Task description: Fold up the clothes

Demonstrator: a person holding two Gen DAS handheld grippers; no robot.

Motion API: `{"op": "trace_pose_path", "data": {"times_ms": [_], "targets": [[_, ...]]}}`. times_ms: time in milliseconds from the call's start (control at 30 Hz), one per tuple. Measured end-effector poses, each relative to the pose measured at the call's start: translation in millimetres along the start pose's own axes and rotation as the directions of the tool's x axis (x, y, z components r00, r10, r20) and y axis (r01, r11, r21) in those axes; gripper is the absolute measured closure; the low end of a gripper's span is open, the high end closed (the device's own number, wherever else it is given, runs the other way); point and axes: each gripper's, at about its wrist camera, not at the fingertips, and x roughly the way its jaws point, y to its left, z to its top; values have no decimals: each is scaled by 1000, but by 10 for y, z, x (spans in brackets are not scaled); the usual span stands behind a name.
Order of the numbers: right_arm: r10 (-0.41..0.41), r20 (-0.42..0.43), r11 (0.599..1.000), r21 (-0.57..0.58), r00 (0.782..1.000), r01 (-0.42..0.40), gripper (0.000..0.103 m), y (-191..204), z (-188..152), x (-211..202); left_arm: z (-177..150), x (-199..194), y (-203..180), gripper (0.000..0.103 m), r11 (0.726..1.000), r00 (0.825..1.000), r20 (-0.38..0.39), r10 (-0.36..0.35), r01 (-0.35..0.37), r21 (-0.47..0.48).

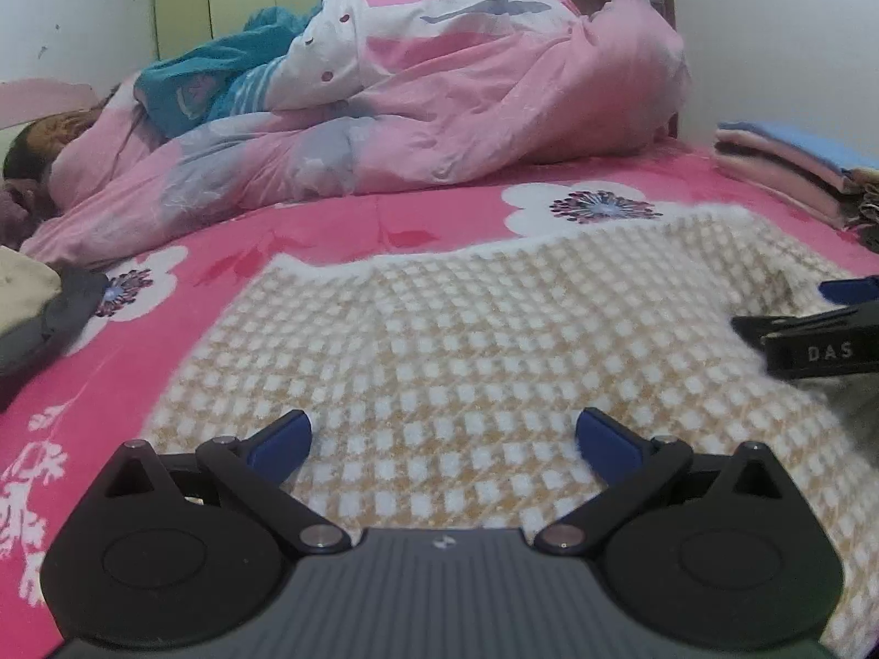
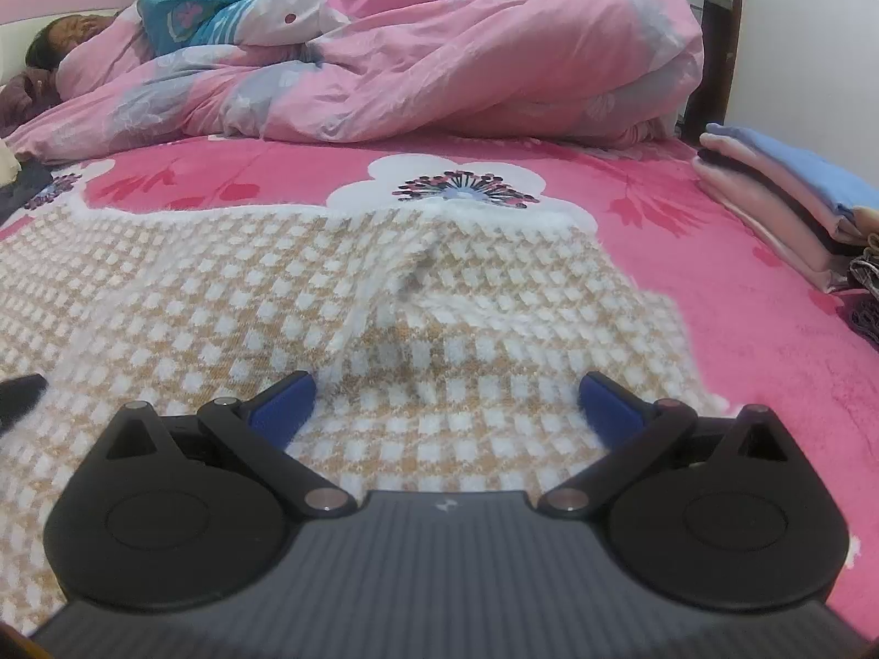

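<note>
Both tongs stand wide apart and hold nothing: the left tongs (image 1: 442, 439) and the right tongs (image 2: 446, 403) hang low over a fuzzy tan-and-white checked garment (image 2: 231, 296) spread on the pink flowered bed (image 2: 758, 329). A ridge of cloth rises at 12 o'clock from the right tongs. Folded clothes (image 2: 780, 186) are stacked at 2 o'clock; a rumpled pink quilt (image 1: 439, 110) lies beyond.
</note>
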Motion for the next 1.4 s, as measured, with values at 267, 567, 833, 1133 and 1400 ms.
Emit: {"op": "trace_pose_path", "data": {"times_ms": [267,567,833,1133,1400], "targets": [[35,7,999,7,999,-35,2,93,-43,-701,72,11,-6,0,999,998,-57,0,-2,-33],[-1,-32,999,-49,999,0,2,247,-370,-705,94,55,2,0,1000,997,-73,-6,4,-27],[-15,-53,1000,-23,998,14,2,307,-427,-907,77,51,14,0,1000,998,-69,-14,12,-25],[-27,-11,999,-19,1000,27,1,289,-322,-948,95,48,29,0,1000,997,-75,-19,17,-25],[-37,32,999,-17,999,38,1,266,-215,-964,125,67,27,0,999,995,-93,-22,19,-28]]}}
